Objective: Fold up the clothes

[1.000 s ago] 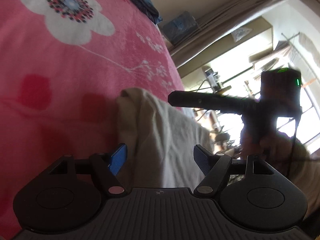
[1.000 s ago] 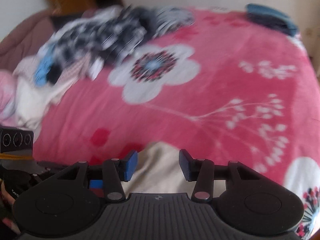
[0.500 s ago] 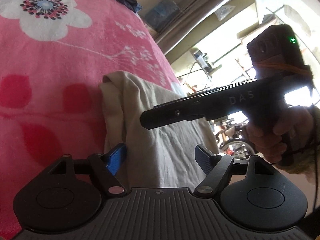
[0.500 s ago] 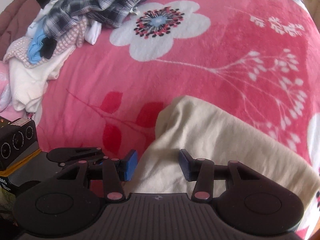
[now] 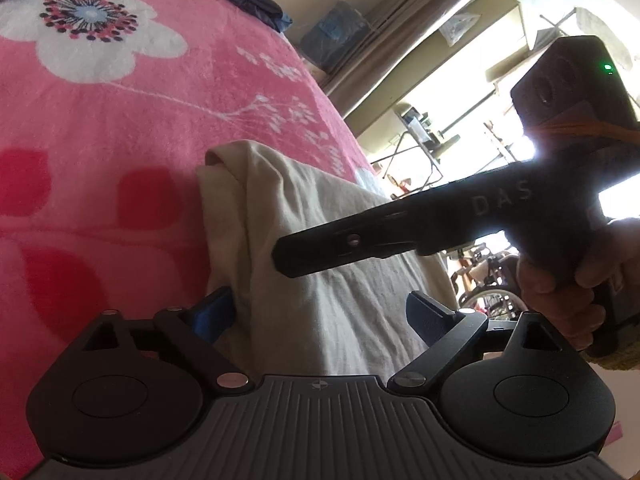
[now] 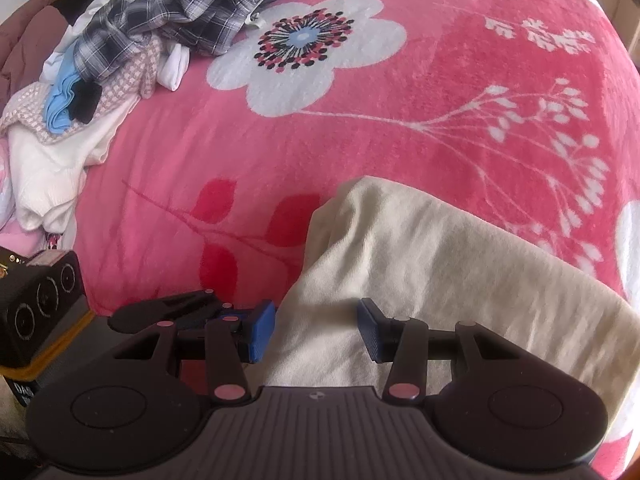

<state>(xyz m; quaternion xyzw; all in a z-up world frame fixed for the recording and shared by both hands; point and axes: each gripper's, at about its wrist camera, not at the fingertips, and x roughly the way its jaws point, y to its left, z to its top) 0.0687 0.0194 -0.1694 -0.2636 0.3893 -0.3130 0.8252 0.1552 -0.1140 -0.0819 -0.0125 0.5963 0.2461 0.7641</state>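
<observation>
Low in both frames, a folded cream garment (image 6: 420,264) lies on the pink floral bed (image 6: 400,120). Left claw (image 5: 320,312) has just been widening, jaws astride the cloth, not pinching. Right claw (image 6: 316,326) stands half-wide over it, pads clear.

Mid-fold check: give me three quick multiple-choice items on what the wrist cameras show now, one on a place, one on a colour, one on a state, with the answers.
1. Where does the pile of unfolded clothes lie in the right wrist view?
A. upper left
B. lower right
C. centre

2. What colour is the garment under the tools?
A. cream
B. navy
C. green

3. How does the left tool stand?
A. clamped on cloth
B. open, pads apart
C. out of view

Answers:
1 A, the pile sits at the blanket's far left edge.
2 A, pale cream cloth.
3 B, a wide gap shows between its blue pads, which have just been opening.
</observation>
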